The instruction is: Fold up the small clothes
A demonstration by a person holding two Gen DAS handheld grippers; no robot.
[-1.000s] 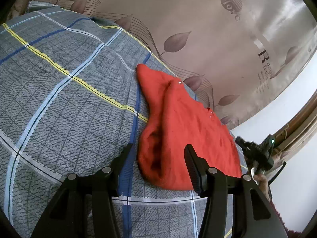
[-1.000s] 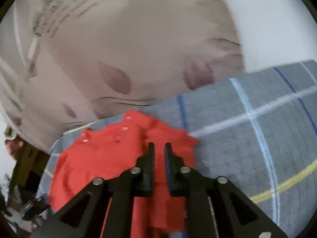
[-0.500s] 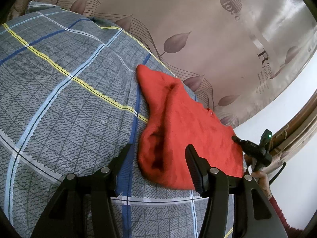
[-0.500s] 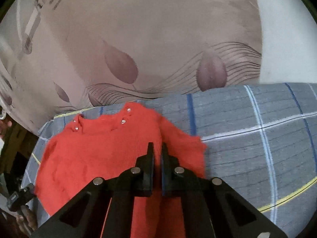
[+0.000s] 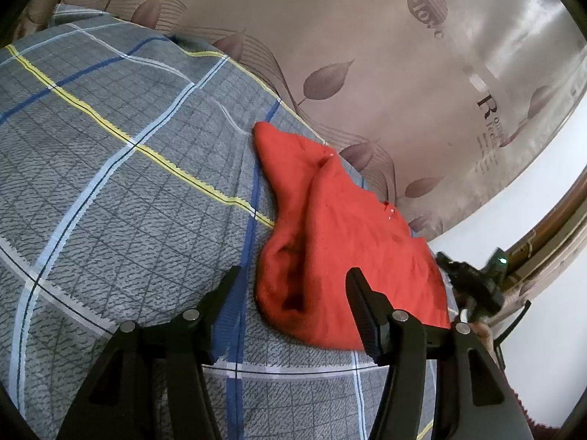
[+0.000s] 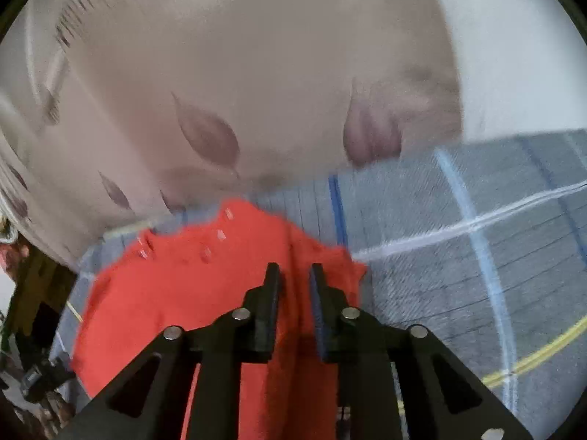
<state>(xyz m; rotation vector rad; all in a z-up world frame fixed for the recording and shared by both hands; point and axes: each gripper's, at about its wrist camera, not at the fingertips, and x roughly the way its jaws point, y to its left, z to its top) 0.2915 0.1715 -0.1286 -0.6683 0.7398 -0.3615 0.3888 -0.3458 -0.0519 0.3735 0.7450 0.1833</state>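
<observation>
A small red knit garment point(image 5: 348, 238) with tiny buttons lies crumpled on a grey plaid bedsheet point(image 5: 128, 183). My left gripper point(image 5: 293, 271) is open and hovers low, its fingers on either side of the garment's near, rolled-over edge without touching it. The right gripper point(image 5: 449, 264) shows at the garment's far right edge. In the right wrist view the garment point(image 6: 165, 293) fills the lower left. There my right gripper point(image 6: 294, 267) is over it, its jaws opening with a narrow gap. Red cloth shows through the gap, and the pads do not press on it.
A brown leaf-patterned padded panel point(image 5: 367, 55) rises right behind the bed. A white wall point(image 5: 550, 183) and a wooden frame point(image 5: 550, 242) stand at the right. The sheet point(image 6: 458, 275) stretches out bare to the right of the garment.
My right jaws closed fully over the cloth half a second ago and have now parted again. The left gripper has stayed put, and the garment lies much as before.
</observation>
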